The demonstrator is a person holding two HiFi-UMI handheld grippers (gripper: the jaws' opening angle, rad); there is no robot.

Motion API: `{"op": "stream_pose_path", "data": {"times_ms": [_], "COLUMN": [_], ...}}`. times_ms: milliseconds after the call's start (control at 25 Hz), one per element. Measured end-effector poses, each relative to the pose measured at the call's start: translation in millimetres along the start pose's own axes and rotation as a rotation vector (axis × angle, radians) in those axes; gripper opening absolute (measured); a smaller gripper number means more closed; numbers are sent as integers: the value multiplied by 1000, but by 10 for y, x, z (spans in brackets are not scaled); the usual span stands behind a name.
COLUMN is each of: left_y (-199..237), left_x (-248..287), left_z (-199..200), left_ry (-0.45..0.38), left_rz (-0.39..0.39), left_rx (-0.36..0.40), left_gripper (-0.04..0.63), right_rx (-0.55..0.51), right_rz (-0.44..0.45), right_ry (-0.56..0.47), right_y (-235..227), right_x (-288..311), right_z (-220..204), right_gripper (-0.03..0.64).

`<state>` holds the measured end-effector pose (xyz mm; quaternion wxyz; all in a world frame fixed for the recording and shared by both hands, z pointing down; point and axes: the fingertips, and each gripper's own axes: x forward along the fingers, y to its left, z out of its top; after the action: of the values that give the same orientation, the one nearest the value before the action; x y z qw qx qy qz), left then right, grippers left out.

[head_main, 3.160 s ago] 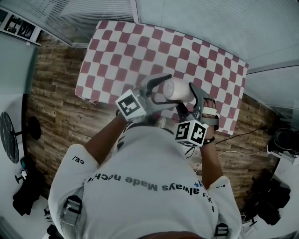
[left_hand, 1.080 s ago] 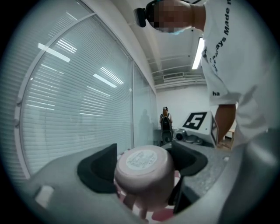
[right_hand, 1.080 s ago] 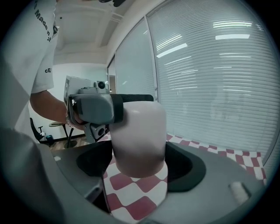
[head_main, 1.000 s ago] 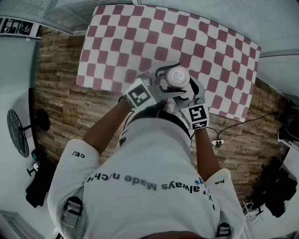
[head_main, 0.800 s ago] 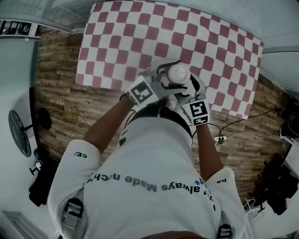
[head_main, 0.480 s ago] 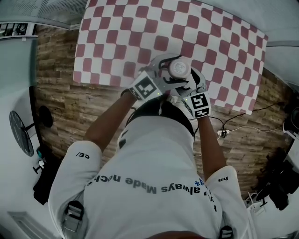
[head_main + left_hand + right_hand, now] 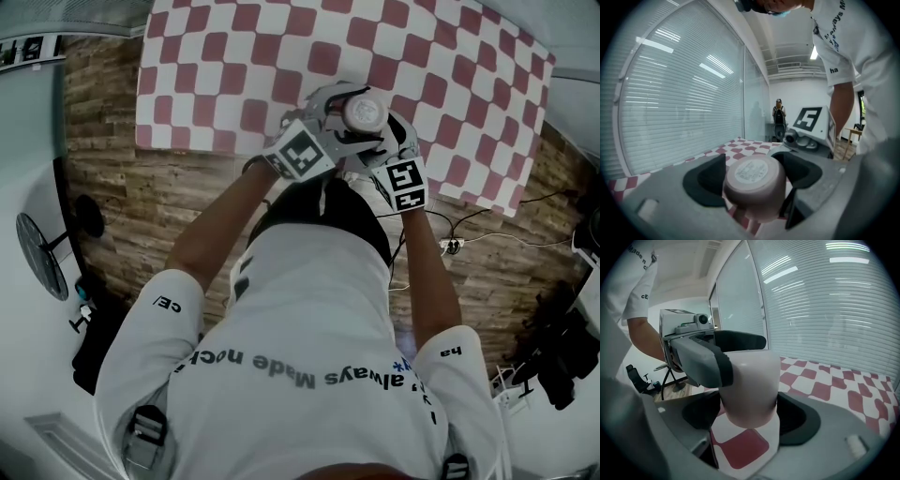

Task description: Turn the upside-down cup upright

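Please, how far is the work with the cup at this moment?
Done: the cup is up off the checked cloth and held vertical; whether its mouth faces up I cannot tell for sure. In hand: the left gripper and the right gripper both clamp it. Left: set it on the cloth, then open both grippers.

The head view is rather dim and grey, with flat light and weak shadows. Both gripper views are brighter: long bright streaks lie on the blinds (image 7: 679,93), and a ceiling lamp (image 7: 813,52) glares. All views bend strongly at the edges, with dark round corners. The near cup (image 7: 754,183) looks soft and slightly blurred.
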<state>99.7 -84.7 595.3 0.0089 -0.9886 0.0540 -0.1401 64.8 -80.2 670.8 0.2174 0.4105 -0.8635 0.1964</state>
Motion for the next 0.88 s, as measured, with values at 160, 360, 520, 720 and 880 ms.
{"op": "stream_pose_path", "data": {"times_ms": [160, 360, 520, 720, 880], "left_y": [1, -5, -14, -52, -86], "left_x": [81, 151, 185, 211, 233], "left_z": [-186, -351, -465, -585, -680], "left_ry": [8, 36, 51, 66, 79], "left_rz": [-9, -6, 1, 2, 2], "left_rx": [5, 7, 8, 0, -19], "left_gripper": [350, 339, 339, 339, 339], "right_rx": [15, 14, 13, 15, 14], "right_rz": [-5, 0, 5, 7, 13], "right_ry": [15, 54, 54, 68, 100], "right_y": [-77, -125, -139, -125, -117], "right_x": [117, 205, 280, 316, 326], "right_z": [-135, -292, -383, -497, -610], "right_gripper": [376, 377, 377, 377, 377]}}
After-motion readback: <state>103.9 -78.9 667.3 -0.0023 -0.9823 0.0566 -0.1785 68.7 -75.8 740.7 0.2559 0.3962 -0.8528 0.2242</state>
